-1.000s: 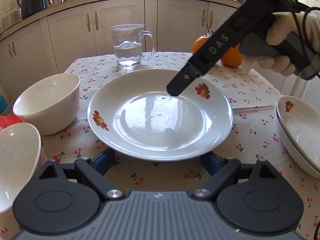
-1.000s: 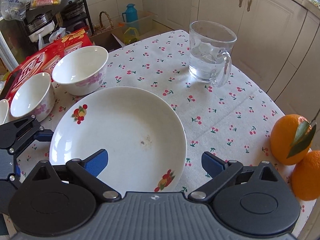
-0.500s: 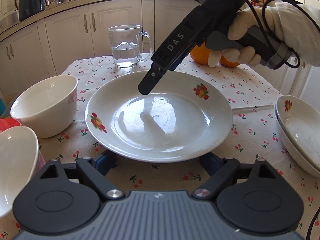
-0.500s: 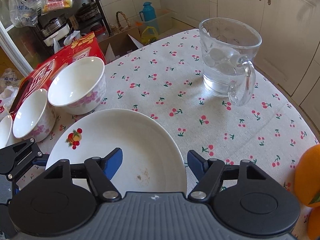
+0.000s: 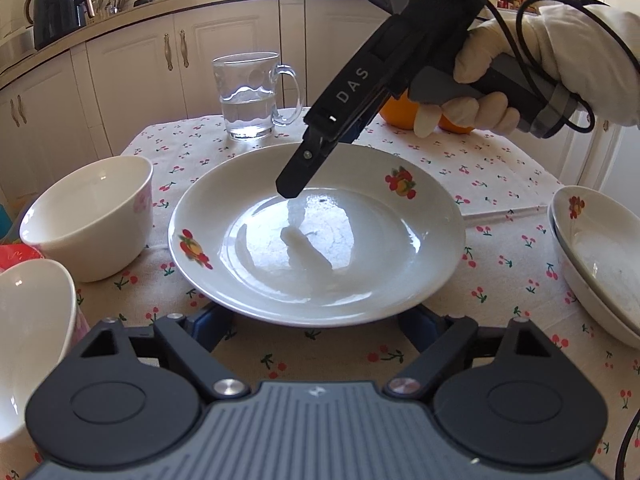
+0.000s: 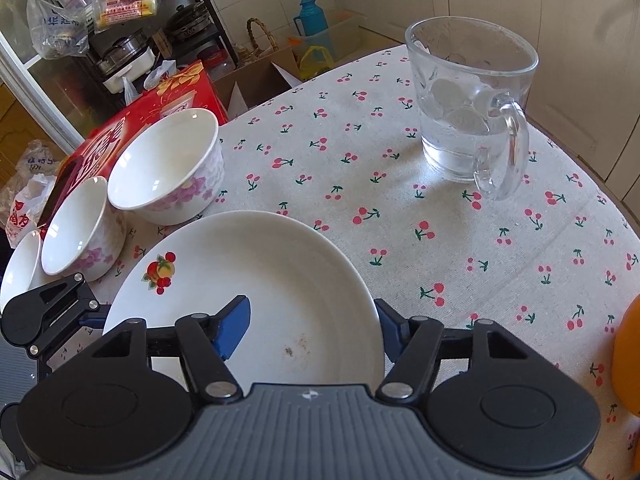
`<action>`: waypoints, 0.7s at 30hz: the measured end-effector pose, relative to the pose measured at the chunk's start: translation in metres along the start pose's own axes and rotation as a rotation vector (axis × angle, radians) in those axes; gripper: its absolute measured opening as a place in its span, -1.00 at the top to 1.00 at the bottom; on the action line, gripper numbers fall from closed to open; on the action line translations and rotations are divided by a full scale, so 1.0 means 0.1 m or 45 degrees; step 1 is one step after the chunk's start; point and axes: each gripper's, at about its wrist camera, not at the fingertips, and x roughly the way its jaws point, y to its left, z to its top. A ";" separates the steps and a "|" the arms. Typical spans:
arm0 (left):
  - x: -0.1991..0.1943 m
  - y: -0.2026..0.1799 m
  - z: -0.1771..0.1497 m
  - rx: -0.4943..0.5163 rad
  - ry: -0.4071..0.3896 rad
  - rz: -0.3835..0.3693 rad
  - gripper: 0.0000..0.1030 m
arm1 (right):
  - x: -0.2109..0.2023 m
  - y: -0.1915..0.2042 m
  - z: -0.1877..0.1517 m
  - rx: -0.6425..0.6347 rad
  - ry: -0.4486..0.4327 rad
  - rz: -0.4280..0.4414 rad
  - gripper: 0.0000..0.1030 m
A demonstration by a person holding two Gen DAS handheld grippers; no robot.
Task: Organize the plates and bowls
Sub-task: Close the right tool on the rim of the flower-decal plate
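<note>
A white plate with fruit prints (image 5: 360,248) (image 6: 248,280) lies mid-table on the cherry cloth. My left gripper (image 5: 316,326) stands open at its near rim, with a blue pad low on each side, and also shows at the left of the right wrist view (image 6: 48,312). My right gripper (image 6: 312,330), held by a gloved hand (image 5: 480,92), points down at the far rim (image 5: 294,184). Its jaws are closing with the rim between them, one pad over the plate's inside and one outside. White bowls (image 5: 92,216) (image 6: 164,164) (image 6: 76,228) stand to the plate's left.
Two stacked plates (image 5: 592,260) sit at the right edge. A glass mug of water (image 5: 250,96) (image 6: 468,108) and oranges (image 5: 396,114) (image 6: 628,360) stand at the far side. A red box (image 6: 132,120) lies beyond the bowls, and a further bowl (image 5: 28,340) is near left.
My right gripper swung down and in over the plate's far rim, and its jaws narrowed around that rim. The left gripper and the plate stayed put.
</note>
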 end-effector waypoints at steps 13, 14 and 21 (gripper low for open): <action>-0.06 0.01 -0.01 0.072 0.021 -0.020 -0.71 | -0.10 0.01 -0.16 0.101 -0.013 0.033 -0.42; -0.08 0.01 -0.01 0.083 0.024 -0.021 -0.71 | -0.11 0.02 -0.18 0.109 -0.018 0.034 -0.42; -0.17 -0.03 -0.04 0.128 0.038 -0.033 -0.71 | -0.24 0.13 -0.28 0.131 -0.043 0.037 -0.42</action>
